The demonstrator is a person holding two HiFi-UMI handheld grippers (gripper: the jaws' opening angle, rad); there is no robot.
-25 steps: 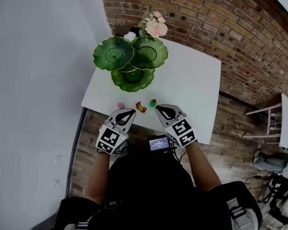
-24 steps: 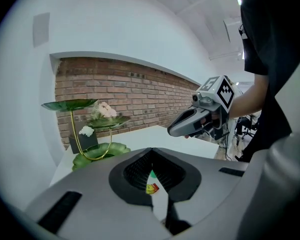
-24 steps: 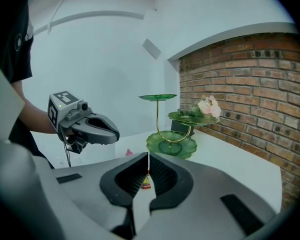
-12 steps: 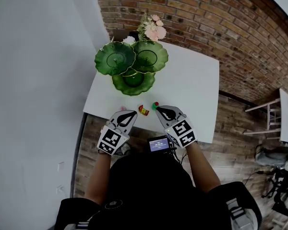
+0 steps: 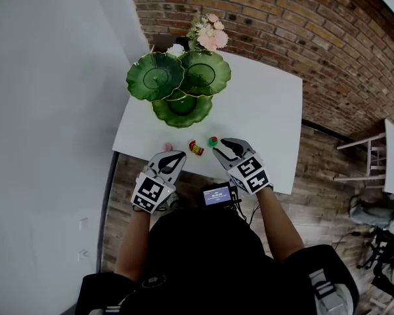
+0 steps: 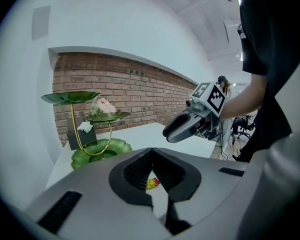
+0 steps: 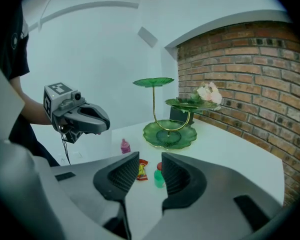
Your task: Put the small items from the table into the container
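Green bottle untouched just ahead of right gripper, fingers opening; left gripper fingers together, empty

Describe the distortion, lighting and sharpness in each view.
Head view: strong fisheye, the white table and brick wall bow along their edges; light is even, without glare. Left gripper view: round black border, the wall's top arches, the green stand reads clearly. Right gripper view: same round border; the green bottle and pink bottle look sharp.
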